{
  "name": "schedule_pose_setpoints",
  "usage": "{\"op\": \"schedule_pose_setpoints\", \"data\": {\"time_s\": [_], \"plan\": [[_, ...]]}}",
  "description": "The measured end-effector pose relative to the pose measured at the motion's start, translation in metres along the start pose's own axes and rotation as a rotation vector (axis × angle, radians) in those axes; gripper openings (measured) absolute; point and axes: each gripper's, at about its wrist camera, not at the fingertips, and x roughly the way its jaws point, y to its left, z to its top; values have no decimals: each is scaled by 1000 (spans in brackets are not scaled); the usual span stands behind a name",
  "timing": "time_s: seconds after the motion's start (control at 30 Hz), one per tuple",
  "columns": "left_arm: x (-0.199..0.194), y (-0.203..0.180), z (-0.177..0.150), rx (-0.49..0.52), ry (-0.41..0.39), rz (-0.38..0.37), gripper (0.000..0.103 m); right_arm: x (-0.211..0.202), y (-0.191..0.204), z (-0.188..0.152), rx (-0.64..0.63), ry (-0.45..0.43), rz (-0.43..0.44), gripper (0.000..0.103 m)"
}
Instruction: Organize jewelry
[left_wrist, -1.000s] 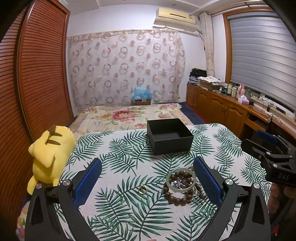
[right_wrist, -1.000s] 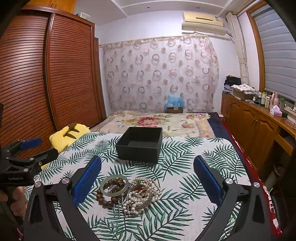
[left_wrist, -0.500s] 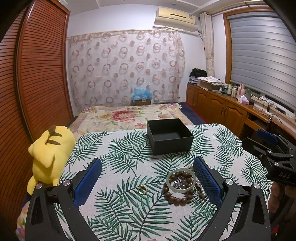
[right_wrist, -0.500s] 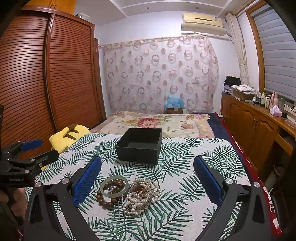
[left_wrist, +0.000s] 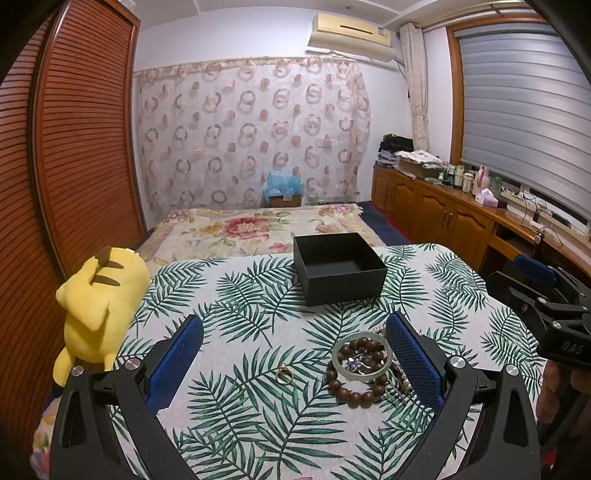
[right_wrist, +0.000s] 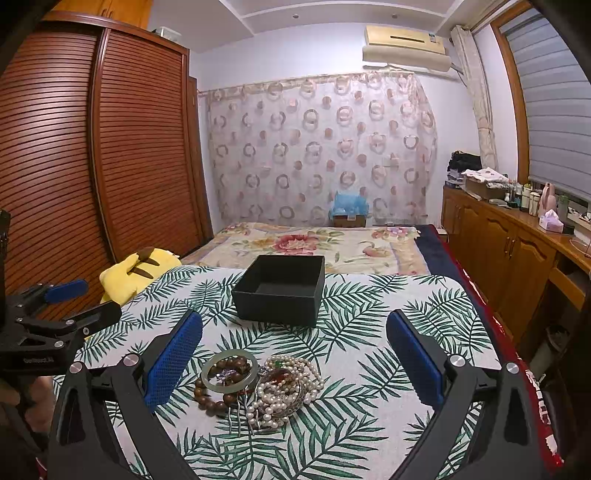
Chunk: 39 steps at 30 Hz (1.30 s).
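Observation:
A pile of jewelry lies on the leaf-print cloth: a pale green bangle (left_wrist: 362, 356) over a brown bead bracelet (left_wrist: 352, 394), and a small gold ring (left_wrist: 284, 373) to its left. The right wrist view adds a pearl necklace (right_wrist: 291, 387) and a metal hair comb (right_wrist: 240, 410) beside the bangle (right_wrist: 229, 372). An open, empty black box (left_wrist: 340, 267) stands farther back. My left gripper (left_wrist: 293, 356) is open, low over the ring and bracelet. My right gripper (right_wrist: 293, 356) is open, with the pile between its fingers' span. Each gripper shows at the other view's edge.
A yellow plush toy (left_wrist: 98, 299) leans at the table's left edge. Behind the table is a bed with a floral cover (left_wrist: 258, 229). A wooden wardrobe (right_wrist: 92, 155) fills the left and a cabinet counter (left_wrist: 461, 214) with bottles the right.
Both grippers have barely shifted; the right gripper seen from the left has drifted slightly down and right. The jewelry and box have not moved.

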Motion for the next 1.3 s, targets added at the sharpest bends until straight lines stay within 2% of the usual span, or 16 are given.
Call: {"op": "schedule_pose_setpoints", "data": {"time_s": [0.97, 1.13, 1.3], "plan": [[-3, -5, -1, 2, 0, -13, 95, -2, 2, 2, 2, -1, 3, 100], [8, -1, -6, 1, 25, -20, 95, -4, 6, 9, -3, 13, 12, 100], [21, -2, -13, 15, 65, -36, 95, 4, -2, 0, 1, 38, 35, 100]]}}
